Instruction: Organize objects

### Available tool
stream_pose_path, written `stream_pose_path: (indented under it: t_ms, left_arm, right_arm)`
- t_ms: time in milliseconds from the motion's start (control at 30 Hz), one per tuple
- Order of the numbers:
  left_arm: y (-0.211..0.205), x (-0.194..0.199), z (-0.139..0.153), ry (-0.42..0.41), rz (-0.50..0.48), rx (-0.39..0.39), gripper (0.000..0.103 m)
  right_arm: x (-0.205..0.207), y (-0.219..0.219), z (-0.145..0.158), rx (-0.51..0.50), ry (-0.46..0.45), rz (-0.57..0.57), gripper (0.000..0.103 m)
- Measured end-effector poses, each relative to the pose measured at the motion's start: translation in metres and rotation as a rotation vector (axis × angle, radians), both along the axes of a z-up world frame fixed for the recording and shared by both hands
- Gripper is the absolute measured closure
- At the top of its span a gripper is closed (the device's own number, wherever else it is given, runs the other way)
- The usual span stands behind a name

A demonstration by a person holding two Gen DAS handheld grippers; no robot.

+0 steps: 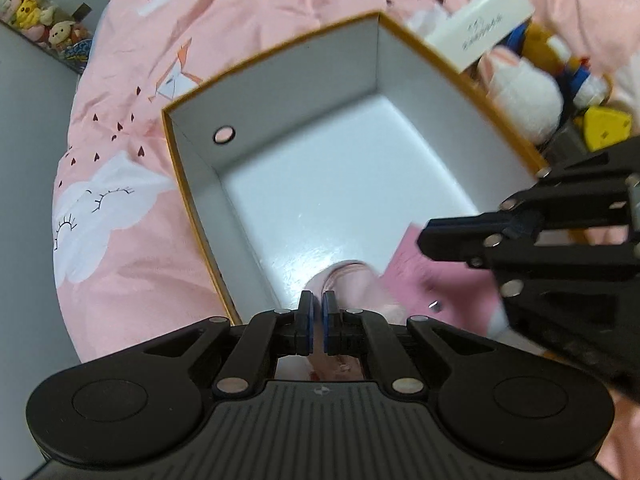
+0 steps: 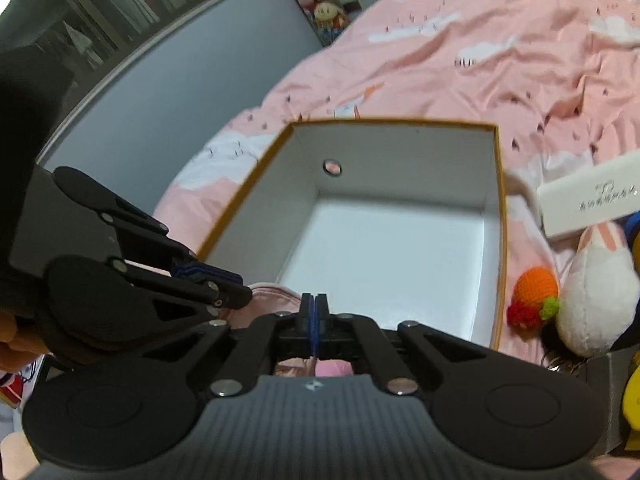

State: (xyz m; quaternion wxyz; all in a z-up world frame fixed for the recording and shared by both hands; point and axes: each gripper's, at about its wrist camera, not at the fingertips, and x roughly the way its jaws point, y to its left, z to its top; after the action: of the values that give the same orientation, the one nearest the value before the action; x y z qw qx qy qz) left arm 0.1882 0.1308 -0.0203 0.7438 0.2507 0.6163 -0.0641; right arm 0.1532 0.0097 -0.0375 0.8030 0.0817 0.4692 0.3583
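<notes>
Sitting on the pink patterned bed cover, directly ahead of both grippers, is an open box with a mustard-coloured rim, white inner walls, a glossy white floor and a round hole in one wall. The left gripper is at the near edge of the box; its blue-padded fingers are almost together, with a pale pink soft item showing in the narrow gap and just beyond the tips, though whether the pads pinch it cannot be told. The right gripper is at the same near edge, pads pressed together on what appears to be a thin pink edge; a pink flat piece lies beneath it, inside the near corner of the box. Beyond the far right wall of the box, on the bed, lie a white rectangular carton, a white plush rabbit and an orange crocheted fruit. Plush toys line a distant ledge at far left.
</notes>
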Motion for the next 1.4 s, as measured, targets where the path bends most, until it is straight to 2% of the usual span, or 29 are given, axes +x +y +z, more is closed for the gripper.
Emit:
stream_pose_path:
  t_ms: [133,167,267,367,467,633,667,767,833,1000,1167,1233,1300,1367,1400]
  left_arm:
    - [0.009,0.003,-0.015,0.048,0.025,0.005,0.103]
    - [0.011,0.003,-0.017,0.056,0.027,0.007,0.103]
    - [0.01,0.0,-0.021,0.048,0.005,0.045,0.102]
    - [0.013,-0.001,-0.015,0.042,-0.012,-0.031,0.098]
    - [0.018,-0.004,-0.008,0.017,0.01,-0.077,0.097]
    - [0.024,-0.009,-0.01,0.03,0.059,-0.111,0.097]
    - [0.025,-0.007,-0.013,0.034,0.058,-0.107,0.092]
    - [0.024,-0.008,-0.011,0.029,0.046,-0.103,0.092]
    - [0.027,-0.004,-0.007,0.031,0.045,-0.122,0.09]
    - [0.029,-0.004,0.0,0.026,0.04,-0.109,0.088]
    - [0.031,-0.005,-0.001,0.036,0.047,-0.129,0.088]
    - [0.031,-0.005,-0.002,0.036,0.044,-0.129,0.088]
    - [0.03,-0.005,-0.003,0.041,0.042,-0.126,0.088]
    - [0.029,-0.005,-0.004,0.048,0.042,-0.118,0.088]
    - [0.027,-0.005,-0.006,0.053,0.042,-0.109,0.087]
  right_arm:
    - [0.006,0.01,-0.007,-0.123,-0.013,0.033,0.087]
    - [0.008,0.014,-0.011,-0.16,-0.005,0.055,0.075]
    - [0.013,0.024,-0.024,-0.23,0.04,0.11,0.073]
    - [0.013,0.033,-0.032,-0.266,0.044,0.167,0.073]
    - [0.014,0.044,-0.038,-0.312,0.052,0.235,0.057]
    - [0.014,0.061,-0.054,-0.451,0.05,0.31,0.052]
    - [0.014,0.064,-0.058,-0.474,0.055,0.327,0.048]
    - [0.013,0.072,-0.067,-0.541,0.04,0.372,0.035]
    - [0.012,0.077,-0.07,-0.57,0.028,0.392,0.032]
    - [0.013,0.092,-0.082,-0.673,0.018,0.434,0.02]
    - [0.024,0.083,-0.079,-0.64,0.057,0.398,0.026]
    - [0.025,0.074,-0.071,-0.604,0.072,0.38,0.036]
    - [0.027,0.066,-0.057,-0.558,0.081,0.367,0.056]
    - [0.029,0.056,-0.043,-0.521,0.083,0.357,0.069]
    - [0.031,0.052,-0.038,-0.509,0.084,0.347,0.069]
